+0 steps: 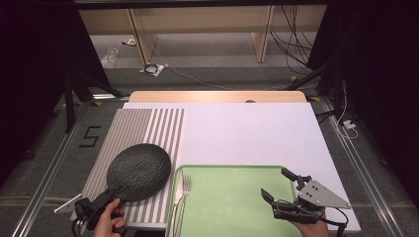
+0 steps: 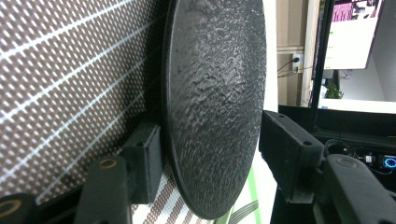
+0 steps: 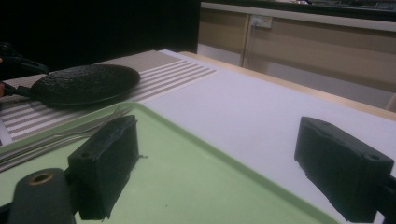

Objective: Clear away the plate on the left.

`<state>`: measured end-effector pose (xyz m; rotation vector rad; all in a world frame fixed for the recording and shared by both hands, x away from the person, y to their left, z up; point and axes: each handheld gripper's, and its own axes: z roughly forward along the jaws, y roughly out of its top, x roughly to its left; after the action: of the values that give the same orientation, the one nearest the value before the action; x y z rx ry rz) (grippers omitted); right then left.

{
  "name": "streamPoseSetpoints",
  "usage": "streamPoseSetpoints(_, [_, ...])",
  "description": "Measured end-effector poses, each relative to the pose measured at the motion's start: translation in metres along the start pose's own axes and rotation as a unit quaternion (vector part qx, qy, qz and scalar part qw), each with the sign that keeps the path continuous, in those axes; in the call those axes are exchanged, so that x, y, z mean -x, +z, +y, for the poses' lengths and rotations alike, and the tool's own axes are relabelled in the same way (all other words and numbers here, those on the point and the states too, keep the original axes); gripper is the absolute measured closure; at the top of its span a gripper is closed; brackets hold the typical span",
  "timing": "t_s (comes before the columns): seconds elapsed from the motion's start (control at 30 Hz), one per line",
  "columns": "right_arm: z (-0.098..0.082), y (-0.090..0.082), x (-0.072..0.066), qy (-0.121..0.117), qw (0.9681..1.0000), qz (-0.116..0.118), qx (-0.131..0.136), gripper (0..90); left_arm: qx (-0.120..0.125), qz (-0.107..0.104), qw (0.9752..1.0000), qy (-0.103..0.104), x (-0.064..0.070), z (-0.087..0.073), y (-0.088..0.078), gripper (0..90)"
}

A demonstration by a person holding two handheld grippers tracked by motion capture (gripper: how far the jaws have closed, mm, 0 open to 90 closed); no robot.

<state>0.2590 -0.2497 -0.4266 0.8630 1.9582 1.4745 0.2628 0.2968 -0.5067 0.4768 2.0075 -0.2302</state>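
Lying on the striped placemat (image 1: 148,128) at the table's (image 1: 247,133) near left corner: black textured plate (image 1: 139,171), its right rim reaching the mat's right edge, just beside the green tray (image 1: 232,197). Gripping position at the plate's near-left rim: left gripper (image 1: 114,190), jaws straddling the rim, one under, one over. Looking along the left gripper view: plate (image 2: 212,107) standing edge-on between the two black jaws, one jaw at or against the underside, the other jaw standing apart from the top face with a clear gap, so not yet pinching. Jaws at a middling width, neither wide nor tight.

Hovering over the tray's near right corner: right gripper (image 1: 279,183), jaws spread wide, holding nothing, pointing toward the tray's middle. Showing in the right gripper view: bare green tray (image 3: 196,177) floor between its jaws, plate (image 3: 84,84) well off toward the far left on the placemat (image 3: 159,74).

Lying along the tray's left edge: fork (image 1: 186,190) and knife (image 1: 178,190), side by side, tines pointing to the far edge. Sitting at the table's near edge: the tray itself, on the white sheet.
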Motion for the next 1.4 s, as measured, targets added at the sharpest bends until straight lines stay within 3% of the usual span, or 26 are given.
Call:
streamPoseSetpoints(0.4, [0.0,0.001,0.001,-0.002,1.0,-0.001,-0.004,14.4,0.005,0.001,0.9999,-0.012,-0.001,-0.001,0.004,49.1])
streamPoseSetpoints(0.7, [-0.001,0.003,-0.001,-0.002,1.0,0.003,-0.007,14.5,0.003,-0.004,0.9994,-0.035,-0.005,0.0,0.008,55.2])
streamPoseSetpoints(1.13, [-0.001,0.004,-0.001,-0.001,0.9999,0.003,-0.01,14.6,-0.004,-0.006,0.9987,-0.05,-0.006,0.002,0.017,57.3])
streamPoseSetpoints(1.4, [-0.001,0.004,-0.001,-0.002,1.0,0.003,-0.008,14.6,-0.015,0.003,0.9978,-0.064,-0.01,0.0,0.017,71.5])
